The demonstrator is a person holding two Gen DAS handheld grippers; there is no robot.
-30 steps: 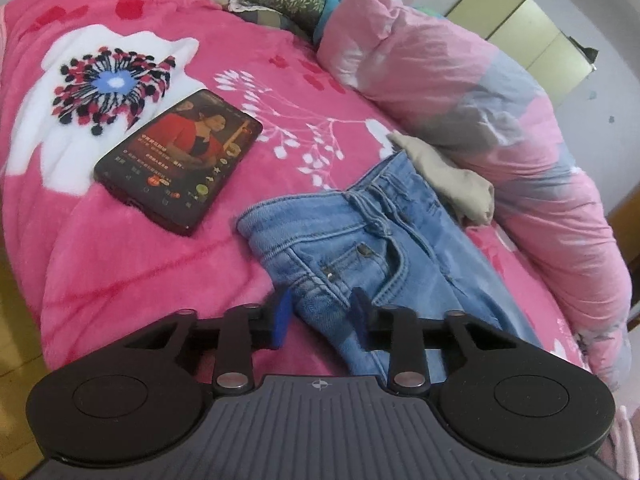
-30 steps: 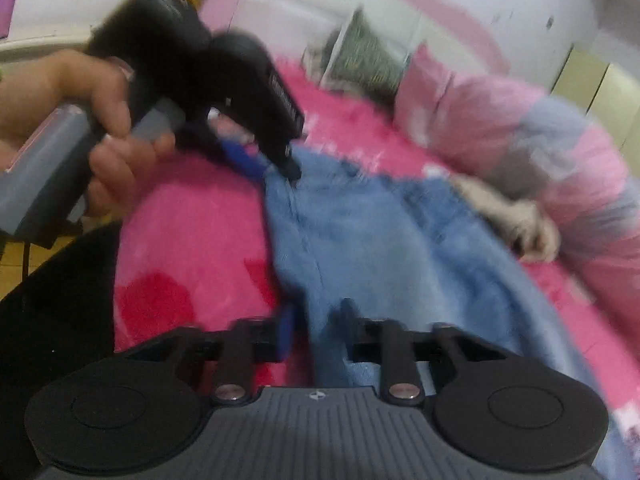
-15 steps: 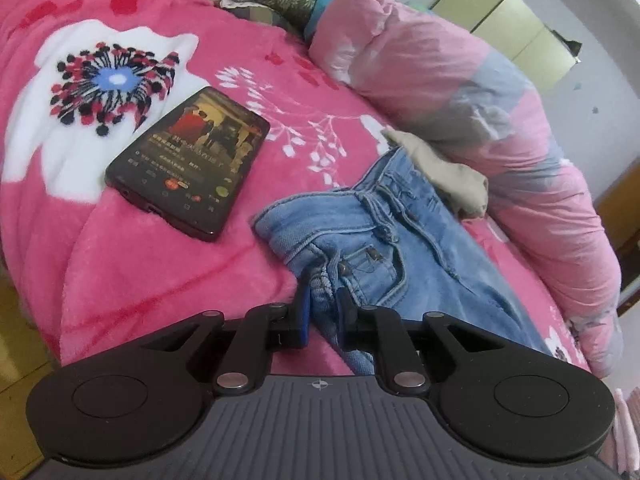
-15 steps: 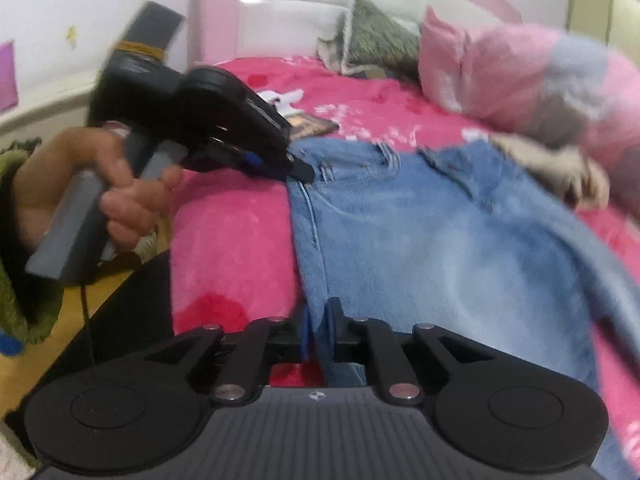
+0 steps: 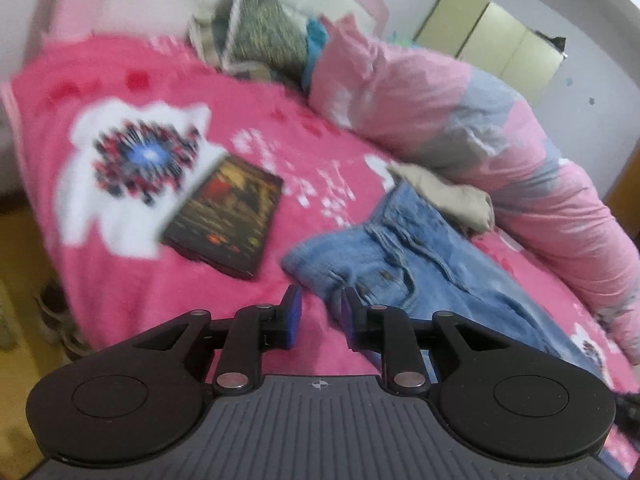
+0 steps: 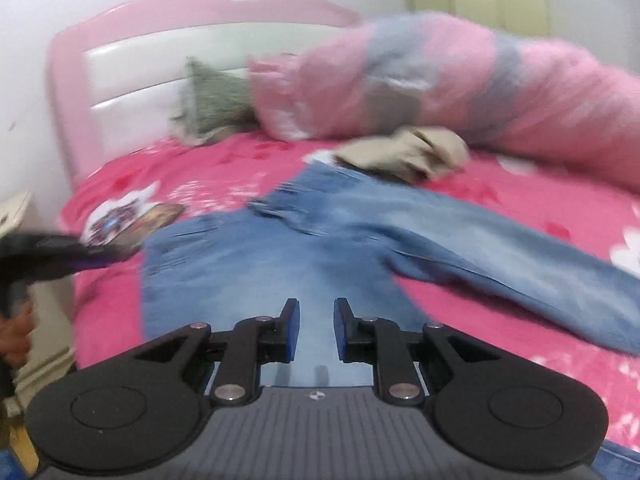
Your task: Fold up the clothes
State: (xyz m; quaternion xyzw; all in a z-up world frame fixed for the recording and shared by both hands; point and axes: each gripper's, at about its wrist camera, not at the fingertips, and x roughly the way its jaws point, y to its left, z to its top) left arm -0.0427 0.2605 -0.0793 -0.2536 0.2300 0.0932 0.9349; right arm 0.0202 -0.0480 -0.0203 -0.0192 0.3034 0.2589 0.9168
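Observation:
Blue jeans [image 5: 400, 264] lie spread on the pink blanket [image 5: 120, 280], waistband toward the phone. In the right wrist view the jeans [image 6: 280, 264] show one leg running off to the right. My left gripper [image 5: 320, 314] hovers just left of the waist corner. Its jaws are opening, with only blanket showing between them. My right gripper [image 6: 316, 330] hangs open above the seat of the jeans, and its pads grip nothing. The left gripper [image 6: 100, 254] also shows as a dark blur at the left edge, held in a hand [image 6: 16, 336].
A dark phone [image 5: 228, 220] with a lit screen lies left of the jeans. A crumpled beige garment [image 5: 452, 196] sits at their far end, against a rolled pink and grey duvet [image 5: 460, 120]. A green pillow [image 5: 264, 36] leans on the pink headboard [image 6: 160, 56]. The bed edge drops to yellow floor at left.
Half a second ago both grippers were pinched on the jeans' near edge. Both have since parted their jaws and let go. The right gripper has rolled and swung over the jeans, and the left has pulled back.

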